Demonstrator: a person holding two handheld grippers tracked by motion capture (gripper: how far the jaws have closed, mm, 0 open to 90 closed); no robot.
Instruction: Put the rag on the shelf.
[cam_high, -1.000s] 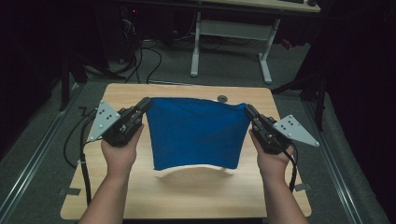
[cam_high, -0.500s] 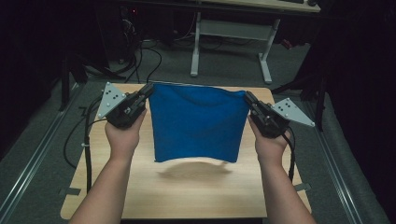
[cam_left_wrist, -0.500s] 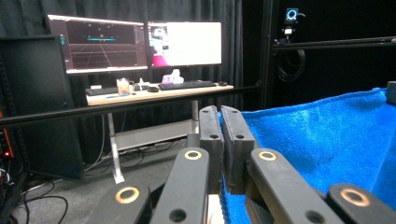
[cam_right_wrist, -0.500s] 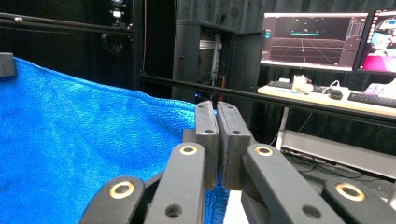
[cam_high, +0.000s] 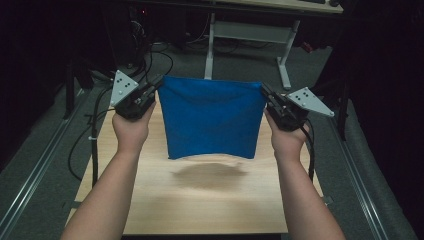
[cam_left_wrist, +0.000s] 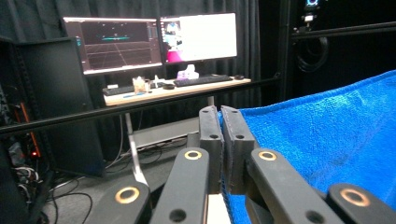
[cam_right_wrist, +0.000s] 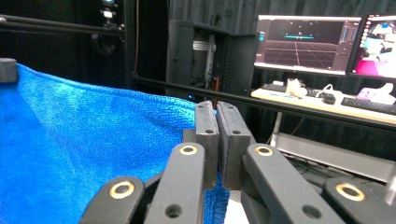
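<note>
Blue cloth (cam_high: 211, 117) hangs spread above our surface (cam_high: 210, 200); left gripper (cam_high: 156, 86) and right gripper (cam_high: 266, 93) fingers clamp its top corners

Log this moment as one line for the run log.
left gripper: shut on cloth corner | right gripper: shut on other corner | cloth: hanging spread above table

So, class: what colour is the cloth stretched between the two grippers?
Plain bright blue terry cloth, with no pattern; the high view shows it best.

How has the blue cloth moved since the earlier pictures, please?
Yes: the cloth has risen off the table and gone farther from the person, toward its far edge.
</note>
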